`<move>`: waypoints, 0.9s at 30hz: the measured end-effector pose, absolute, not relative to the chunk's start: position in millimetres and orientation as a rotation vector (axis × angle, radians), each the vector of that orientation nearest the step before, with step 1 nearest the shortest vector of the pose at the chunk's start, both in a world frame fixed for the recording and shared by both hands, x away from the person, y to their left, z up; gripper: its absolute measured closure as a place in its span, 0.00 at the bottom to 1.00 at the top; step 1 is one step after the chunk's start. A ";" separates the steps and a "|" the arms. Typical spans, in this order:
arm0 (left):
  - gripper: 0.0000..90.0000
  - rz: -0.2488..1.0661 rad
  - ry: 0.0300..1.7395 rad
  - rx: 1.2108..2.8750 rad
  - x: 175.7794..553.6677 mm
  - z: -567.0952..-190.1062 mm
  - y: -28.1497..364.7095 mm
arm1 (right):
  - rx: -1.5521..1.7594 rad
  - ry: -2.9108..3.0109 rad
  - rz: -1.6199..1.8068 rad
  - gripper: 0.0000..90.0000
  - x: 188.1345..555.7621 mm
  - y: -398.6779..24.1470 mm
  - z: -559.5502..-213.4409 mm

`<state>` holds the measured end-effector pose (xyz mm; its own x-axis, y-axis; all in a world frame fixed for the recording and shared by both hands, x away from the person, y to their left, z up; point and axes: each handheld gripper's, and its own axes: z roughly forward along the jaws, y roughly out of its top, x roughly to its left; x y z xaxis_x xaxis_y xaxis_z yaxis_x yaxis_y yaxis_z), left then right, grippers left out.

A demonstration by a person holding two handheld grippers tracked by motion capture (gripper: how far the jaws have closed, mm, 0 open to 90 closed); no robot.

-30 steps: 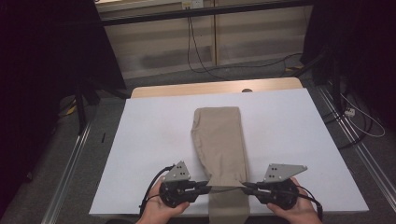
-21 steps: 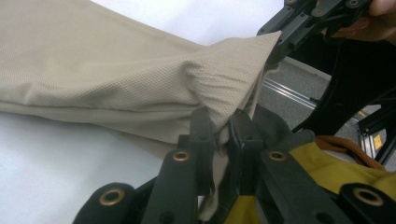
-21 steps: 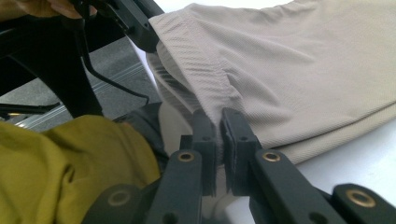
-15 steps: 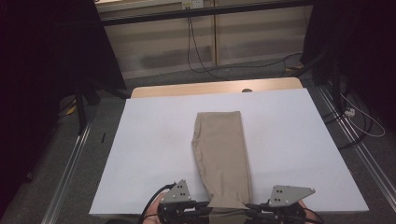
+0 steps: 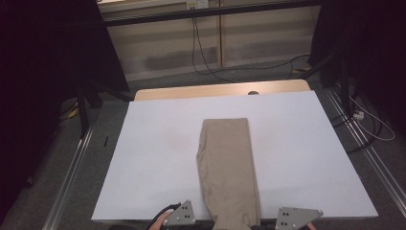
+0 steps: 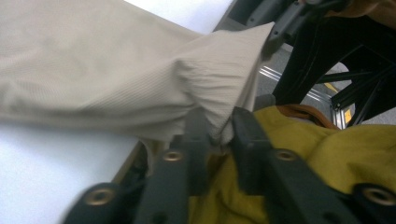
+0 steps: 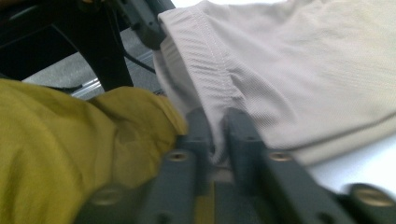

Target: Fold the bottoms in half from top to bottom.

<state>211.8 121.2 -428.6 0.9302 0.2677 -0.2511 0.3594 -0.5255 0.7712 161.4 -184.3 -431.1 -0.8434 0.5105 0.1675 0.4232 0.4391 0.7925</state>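
Both grippers have drawn back toward the table's (image 5: 143, 158) near edge, jaws just easing apart, dragging the folded tan trousers (image 5: 229, 167) lengthwise. Left gripper (image 6: 215, 133) and right gripper (image 7: 215, 135) seem barely to pinch the ribbed hem; next likely comes release. Soft, finely ribbed cloth.

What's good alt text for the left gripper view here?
The left claw has its two black jaws around the bunched near edge of a folded beige garment, which stretches away over a white table. Its jaws have just been opening, with the cloth between them. Yellow fabric lies behind the jaws, and the other claw meets the same edge farther off.
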 end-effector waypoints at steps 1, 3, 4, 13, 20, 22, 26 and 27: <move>0.71 -0.112 0.443 2.155 214.1 -428.6 121.1 | 0.853 2.574 1.379 0.67 163.6 -185.3 -431.2; 0.64 -0.084 0.451 2.148 218.2 -428.3 121.5 | 0.879 2.540 1.368 0.56 167.8 -187.2 -430.9; 0.59 -0.079 0.456 2.142 220.9 -428.2 121.6 | 0.888 2.530 1.371 0.54 170.9 -188.4 -431.0; 0.31 0.119 0.550 2.124 253.3 -431.4 115.0 | 0.949 2.438 1.316 0.41 198.3 -190.6 -434.3; 0.14 0.266 0.637 2.083 306.6 -428.9 114.4 | 1.000 2.362 1.298 0.36 241.5 -192.8 -432.3; 0.15 0.286 0.663 2.063 323.8 -428.9 114.5 | 1.006 2.344 1.287 0.35 256.0 -194.0 -430.9; 0.14 0.293 0.709 2.021 353.1 -428.9 112.0 | 1.029 2.326 1.270 0.34 287.4 -199.4 -427.7; 0.14 0.302 0.720 2.018 359.0 -428.2 110.7 | 1.040 2.318 1.269 0.34 295.7 -201.1 -426.8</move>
<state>359.0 110.7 -428.2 0.7971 0.5994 -0.0728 0.3679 -0.3865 0.8457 295.7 -201.1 -426.8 -0.6928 0.7170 0.0772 0.4513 0.3475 0.8220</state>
